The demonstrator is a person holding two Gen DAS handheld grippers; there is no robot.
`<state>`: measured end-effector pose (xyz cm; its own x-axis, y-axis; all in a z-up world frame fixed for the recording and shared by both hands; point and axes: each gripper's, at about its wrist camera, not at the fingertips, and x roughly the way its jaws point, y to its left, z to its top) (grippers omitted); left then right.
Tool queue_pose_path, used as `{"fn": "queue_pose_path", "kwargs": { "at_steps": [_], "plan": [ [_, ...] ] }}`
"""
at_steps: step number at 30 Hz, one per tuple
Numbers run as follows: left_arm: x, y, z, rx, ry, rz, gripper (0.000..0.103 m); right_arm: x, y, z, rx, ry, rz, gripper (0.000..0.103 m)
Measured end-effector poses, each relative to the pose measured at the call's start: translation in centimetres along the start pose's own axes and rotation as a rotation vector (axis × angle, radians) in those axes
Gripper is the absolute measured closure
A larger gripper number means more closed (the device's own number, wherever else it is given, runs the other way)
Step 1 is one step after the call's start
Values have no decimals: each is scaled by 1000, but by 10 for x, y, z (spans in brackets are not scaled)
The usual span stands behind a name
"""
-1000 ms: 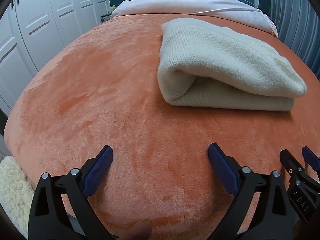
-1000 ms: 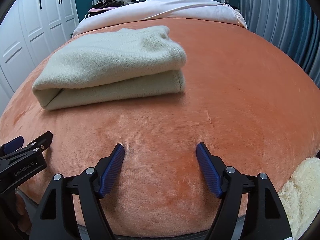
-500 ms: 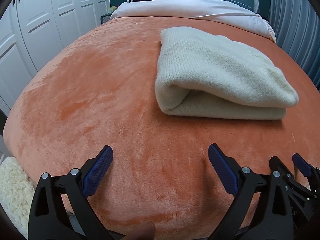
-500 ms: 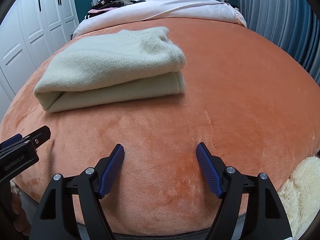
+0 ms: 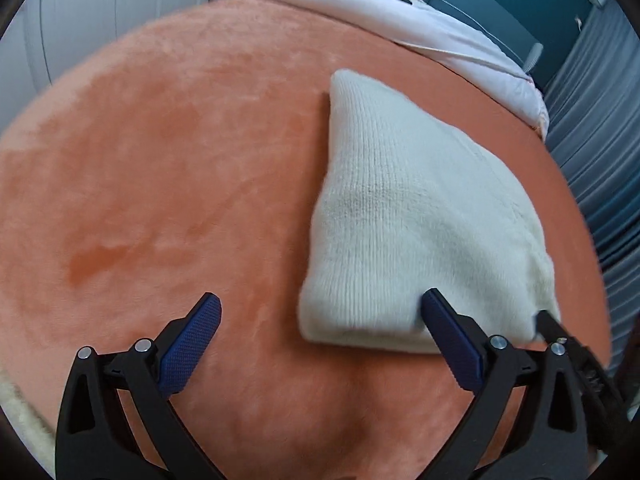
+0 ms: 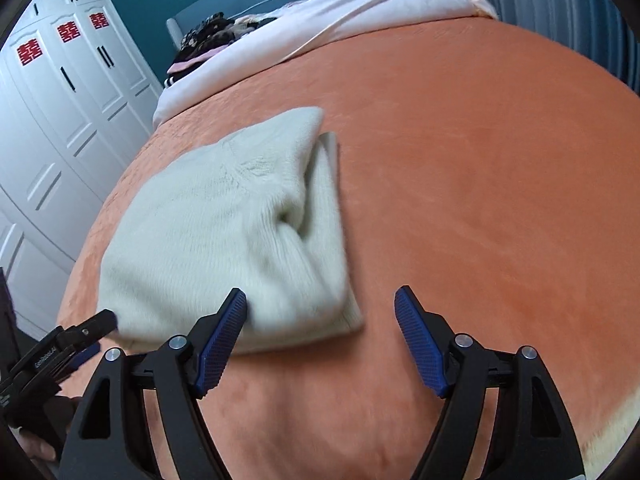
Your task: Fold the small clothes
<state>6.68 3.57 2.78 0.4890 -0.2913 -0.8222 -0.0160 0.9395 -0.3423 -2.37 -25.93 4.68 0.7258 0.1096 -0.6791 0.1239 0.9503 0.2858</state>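
A folded cream knit sweater (image 5: 420,224) lies on the orange plush blanket (image 5: 160,160) on the bed; it also shows in the right wrist view (image 6: 224,232). My left gripper (image 5: 320,336) is open and empty, just above the sweater's near left corner. My right gripper (image 6: 320,320) is open and empty, over the sweater's near right corner. The left gripper's tip shows at the left edge of the right wrist view (image 6: 76,340), and the right gripper's tip at the right edge of the left wrist view (image 5: 560,336).
A white and pink duvet (image 6: 340,28) and a pile of dark clothes (image 6: 216,36) lie at the head of the bed. White wardrobe doors (image 6: 52,120) stand on the left, grey curtains (image 5: 600,140) on the right. A cream fluffy rug (image 6: 608,428) lies below the bed edge.
Both grippers have moved forward and closer to the sweater, tilting downward over its near edge. Both stay open. The sweater has not moved.
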Motion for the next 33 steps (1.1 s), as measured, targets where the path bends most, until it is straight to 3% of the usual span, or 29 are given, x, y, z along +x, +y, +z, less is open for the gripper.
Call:
{"fn": "queue_pose_path", "kwargs": {
  "at_steps": [1, 2, 3, 4, 5, 7, 10, 12, 13, 14, 15, 16, 18, 20, 21, 24, 26, 27, 29, 30, 31, 33],
  "plan": [
    [8, 2, 2, -16, 19, -17, 5, 12, -1, 4, 19, 37, 23, 28],
    [14, 3, 5, -20, 32, -34, 13, 24, -1, 8, 46, 82, 58, 29],
    [17, 1, 8, -5, 34, -53, 22, 33, 1, 10, 65, 113, 88, 42],
    [17, -4, 13, 36, 42, -97, 48, 34, 8, 15, 58, 120, 107, 60],
    [13, -11, 17, 67, 48, -108, 58, 26, 18, 22, 32, 100, 124, 68],
    [-10, -21, 27, 115, -7, -91, 65, -4, 37, 37, -19, 12, 205, 79],
    [-41, -18, 40, 137, -80, -102, 64, -33, 45, 43, -59, -54, 267, 81],
    [-30, -12, 36, 149, -29, -95, 62, -1, 29, 29, -43, 49, 218, 81],
    [-15, -11, 29, 178, 22, -71, 61, 23, 21, 18, -43, 133, 157, 80],
    [-1, -9, 21, 202, 68, -41, 58, 36, 14, 6, -35, 170, 153, 77],
    [1, -3, 18, 209, 61, -34, 55, 31, 11, 5, -26, 137, 169, 75],
    [-5, -1, 15, 200, 31, -47, 53, 24, 12, 8, -21, 120, 151, 65],
    [-20, 6, 20, 138, 7, -110, 41, 9, 16, 20, -19, 69, 117, 52],
    [-31, 8, 34, 87, -34, -167, 14, 6, 20, 38, -23, 33, 137, 39],
    [-34, 7, 45, 75, -55, -182, 10, 10, 20, 48, -17, 28, 139, 33],
    [-12, 5, 72, 49, -26, -207, 7, 45, 19, 71, 26, 95, 143, 31],
    [14, 4, 86, 18, 44, -192, 8, 67, 18, 74, 62, 157, 152, 30],
    [28, 5, 92, 3, 85, -199, 10, 72, 22, 75, 66, 158, 159, 35],
    [46, 6, 98, -22, 146, -256, 35, 70, 35, 80, 37, 141, 160, 59],
    [44, 5, 101, -26, 136, -250, 38, 61, 45, 85, 3, 110, 166, 68],
    [35, 0, 106, 0, 107, -248, 48, 45, 56, 93, -43, 62, 203, 72],
    [10, -10, 115, 73, 14, -252, 60, 15, 74, 103, -119, -23, 263, 74]
  ]
}}
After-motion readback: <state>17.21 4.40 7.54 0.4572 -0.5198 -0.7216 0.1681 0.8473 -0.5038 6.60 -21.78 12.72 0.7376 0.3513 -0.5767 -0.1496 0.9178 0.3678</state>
